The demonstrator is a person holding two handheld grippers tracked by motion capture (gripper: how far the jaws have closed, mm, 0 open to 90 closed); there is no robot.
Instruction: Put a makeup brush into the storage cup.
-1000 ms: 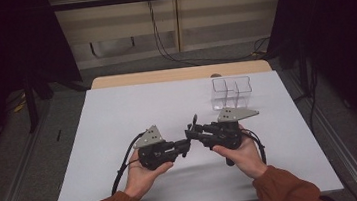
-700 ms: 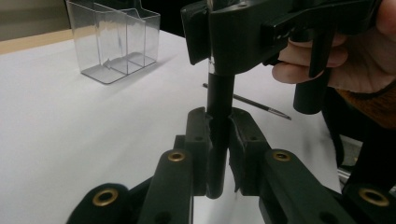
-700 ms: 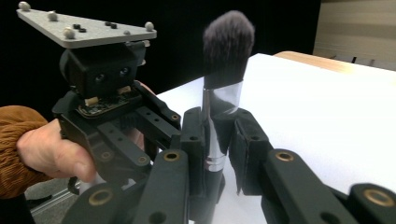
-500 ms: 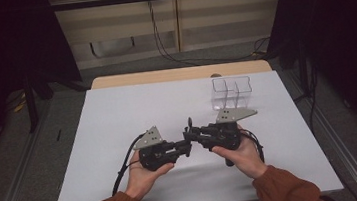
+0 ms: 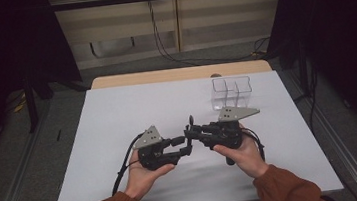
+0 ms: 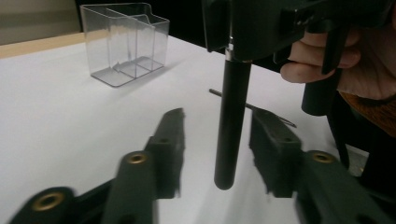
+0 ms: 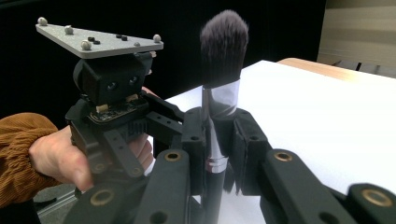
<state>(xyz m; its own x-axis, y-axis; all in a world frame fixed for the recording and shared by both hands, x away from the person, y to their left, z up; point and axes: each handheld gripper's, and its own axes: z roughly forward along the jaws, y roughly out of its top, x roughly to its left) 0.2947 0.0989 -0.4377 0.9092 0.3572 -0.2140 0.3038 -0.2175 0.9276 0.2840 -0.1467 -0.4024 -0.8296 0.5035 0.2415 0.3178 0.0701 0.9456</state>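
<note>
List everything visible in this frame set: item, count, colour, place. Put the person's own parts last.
Brush: one, black handle, silver collar, dark bristles; upright in the right claw.
Box: one, clear, two compartments; far right of the table.
Table: one, white top, wooden far edge.
Cables: several, black; on the floor behind the table.
Left claw: black, jaws apart either side of the brush handle, just been opening.
Right claw: black, shut on the brush.
Sleeves: two, rust brown.

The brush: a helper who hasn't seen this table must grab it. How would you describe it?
On the white table, look between the two hands near the front edge. The brush stands upright, clamped in the right gripper, its black handle hanging between the left gripper's parted jaws. It alone has a dark bristle tuft and silver collar.
</note>
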